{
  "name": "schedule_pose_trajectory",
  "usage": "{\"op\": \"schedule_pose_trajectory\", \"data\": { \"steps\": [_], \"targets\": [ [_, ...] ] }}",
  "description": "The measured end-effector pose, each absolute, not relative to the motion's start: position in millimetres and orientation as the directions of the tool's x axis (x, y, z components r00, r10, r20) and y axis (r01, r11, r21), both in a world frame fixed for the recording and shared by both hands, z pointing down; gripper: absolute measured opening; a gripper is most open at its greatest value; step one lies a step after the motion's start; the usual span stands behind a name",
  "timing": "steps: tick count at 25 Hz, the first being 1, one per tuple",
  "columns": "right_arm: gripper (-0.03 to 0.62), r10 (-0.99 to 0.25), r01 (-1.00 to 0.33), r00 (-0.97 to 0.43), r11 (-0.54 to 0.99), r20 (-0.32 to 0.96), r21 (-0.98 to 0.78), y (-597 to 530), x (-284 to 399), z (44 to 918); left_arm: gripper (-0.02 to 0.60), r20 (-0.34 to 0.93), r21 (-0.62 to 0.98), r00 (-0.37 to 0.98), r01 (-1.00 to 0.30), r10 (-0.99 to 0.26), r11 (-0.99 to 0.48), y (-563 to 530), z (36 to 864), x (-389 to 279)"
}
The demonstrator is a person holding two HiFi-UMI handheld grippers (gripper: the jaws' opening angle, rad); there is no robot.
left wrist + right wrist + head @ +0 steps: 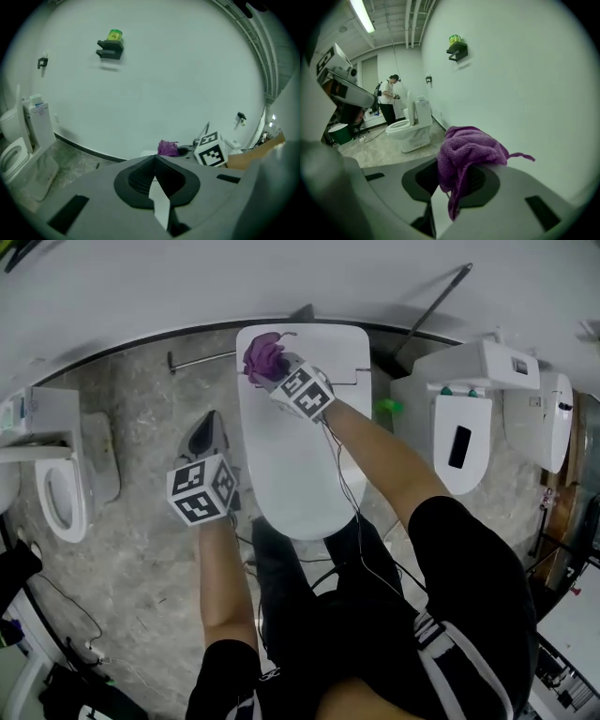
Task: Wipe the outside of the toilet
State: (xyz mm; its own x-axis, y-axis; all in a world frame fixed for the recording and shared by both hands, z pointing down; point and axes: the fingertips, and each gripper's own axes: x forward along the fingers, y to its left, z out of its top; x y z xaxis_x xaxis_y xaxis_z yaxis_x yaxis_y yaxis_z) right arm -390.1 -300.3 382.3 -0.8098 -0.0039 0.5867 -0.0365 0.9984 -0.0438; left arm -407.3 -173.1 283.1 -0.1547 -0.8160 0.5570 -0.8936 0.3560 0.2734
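Observation:
The white toilet [298,456] stands in front of me with its lid down, tank against the wall. On the tank top lies a purple cloth [265,357], and my right gripper [278,374] is shut on it. In the right gripper view the cloth [466,152] bulges out from between the jaws and drapes over them. My left gripper [207,435] hangs over the floor to the left of the bowl, shut with nothing in it; in the left gripper view [154,162] the cloth [167,148] lies ahead to the right.
Another toilet [64,486] stands at the left, and two more white ones [466,423] at the right. A green object [388,408] lies beside the tank. Cables run over the stone floor. A person [386,101] stands far off by another toilet [408,127].

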Motion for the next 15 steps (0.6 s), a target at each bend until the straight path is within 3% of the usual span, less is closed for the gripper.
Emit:
{"op": "schedule_pose_trajectory", "data": {
  "steps": [8, 15],
  "targets": [
    [0.095, 0.048, 0.017, -0.758, 0.998, 0.651, -0.054, -331, -448, 476, -0.003, 0.567, 0.286, -0.170, -0.877, -0.806, 0.387, -178, 323, -419],
    [0.095, 0.048, -0.059, -0.698, 0.990, 0.715, -0.125, -348, -470, 516, -0.004, 0.604, 0.268, -0.187, -0.867, -0.775, 0.419, -160, 347, -427]
  ]
}}
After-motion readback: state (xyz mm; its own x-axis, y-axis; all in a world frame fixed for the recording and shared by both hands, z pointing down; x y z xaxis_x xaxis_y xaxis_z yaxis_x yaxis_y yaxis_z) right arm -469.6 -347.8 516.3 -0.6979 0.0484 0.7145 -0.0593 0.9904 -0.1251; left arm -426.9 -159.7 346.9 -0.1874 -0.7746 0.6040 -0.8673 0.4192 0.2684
